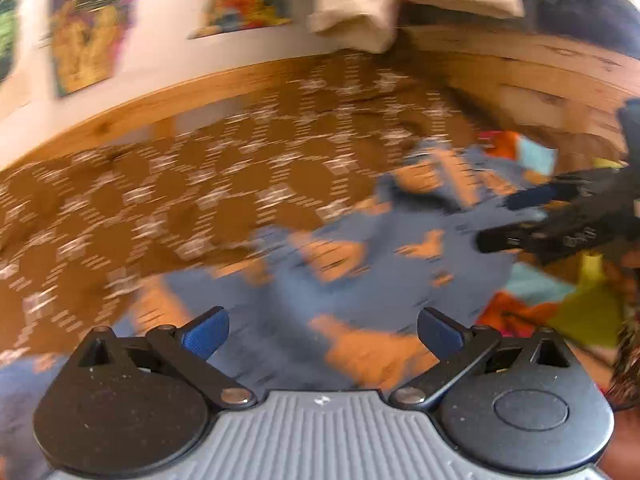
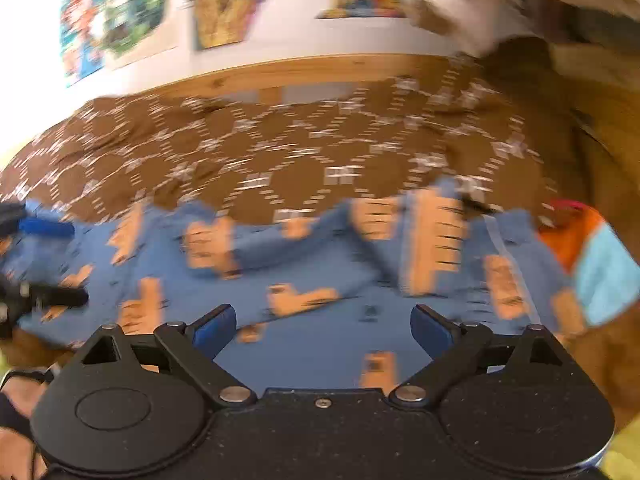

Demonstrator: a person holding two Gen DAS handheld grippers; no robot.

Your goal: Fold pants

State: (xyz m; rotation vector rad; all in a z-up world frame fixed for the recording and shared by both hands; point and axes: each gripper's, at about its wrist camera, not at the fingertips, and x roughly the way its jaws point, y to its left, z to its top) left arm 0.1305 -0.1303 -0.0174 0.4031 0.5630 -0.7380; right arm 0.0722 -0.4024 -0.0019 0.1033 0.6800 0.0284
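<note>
Blue pants with orange block prints lie spread on a brown patterned bedspread. In the left wrist view the pants stretch from the lower middle toward the right. My left gripper hangs open above the fabric, nothing between its blue pads. My right gripper is open too, over the near edge of the pants, its jaws empty. The right gripper shows as a dark shape at the right of the left wrist view. The left gripper shows at the far left of the right wrist view. Both views are motion-blurred.
A wooden bed frame runs behind the bedspread, with colourful posters on the white wall. Beige cloth hangs at the top. An orange and light-blue cloth lies right of the pants. A hand shows at lower left.
</note>
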